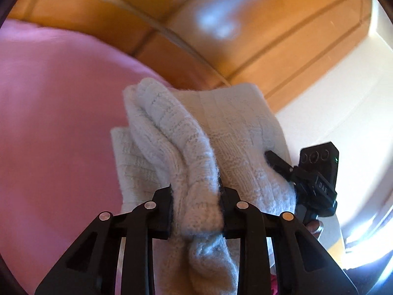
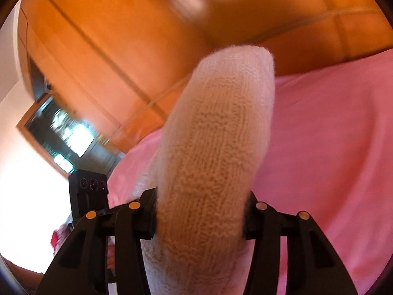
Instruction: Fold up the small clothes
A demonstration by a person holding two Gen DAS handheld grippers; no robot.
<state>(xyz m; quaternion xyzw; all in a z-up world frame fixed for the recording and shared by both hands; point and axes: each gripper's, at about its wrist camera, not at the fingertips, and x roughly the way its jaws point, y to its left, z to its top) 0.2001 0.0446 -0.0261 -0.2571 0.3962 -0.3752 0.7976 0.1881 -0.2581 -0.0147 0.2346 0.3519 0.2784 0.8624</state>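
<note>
A white knitted garment (image 1: 196,142) hangs lifted above a pink bedsheet (image 1: 54,123). My left gripper (image 1: 196,211) is shut on a bunched, ribbed edge of it. My right gripper (image 2: 200,218) is shut on another part of the same white knit (image 2: 216,127), which bulges forward between the fingers. The right gripper also shows in the left wrist view (image 1: 277,162), gripping the cloth's right side. The left gripper's body shows in the right wrist view (image 2: 88,196) at lower left. The garment's full shape is hidden.
The pink sheet (image 2: 331,147) covers the bed below. An orange wooden headboard or panelling (image 1: 245,36) rises behind it. A white wall (image 1: 343,98) is to the right, and a dark window or cabinet (image 2: 61,132) sits at the left.
</note>
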